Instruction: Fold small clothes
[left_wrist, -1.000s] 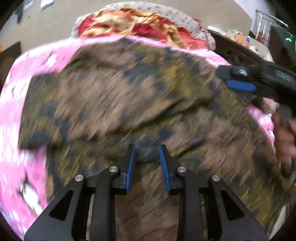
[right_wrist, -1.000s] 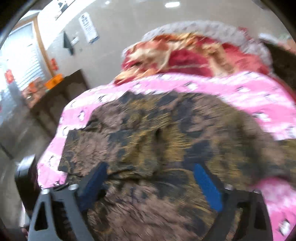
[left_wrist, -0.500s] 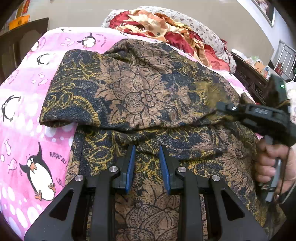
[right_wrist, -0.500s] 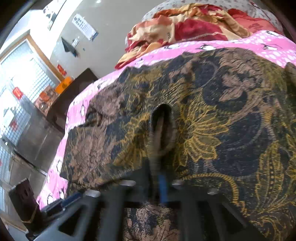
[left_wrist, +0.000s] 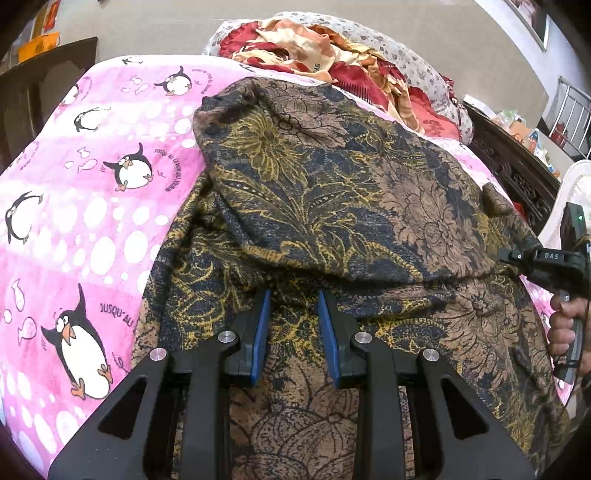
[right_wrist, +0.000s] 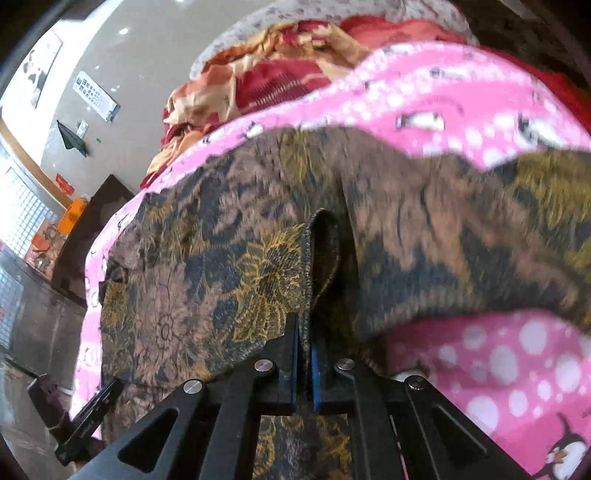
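A bed fills both views, spread with a pink blanket printed with penguins, white dots and small fish; curved lettering beside the near penguin reads "JUSQU'AU", and the wording by the farther penguins is too small to read. At the far end lies a heap of red and orange bedding against a pale flowered pillow. Across the middle and right of the blanket lies the brown, black and gold floral garment, its far part doubled over the near part so a fold edge runs across just beyond the left hand-held gripper. That gripper hovers over the near cloth with its blue pads a little apart and nothing pinched between them. The right hand-held gripper, marked "DAS" on its side, has its pads clamped together on a hemmed edge of the garment at the right side of the bed, a person's hand around its handle. Beyond the bed stand dark wooden furniture, a beige wall and, on the left, a glass-block window and a wall chart.
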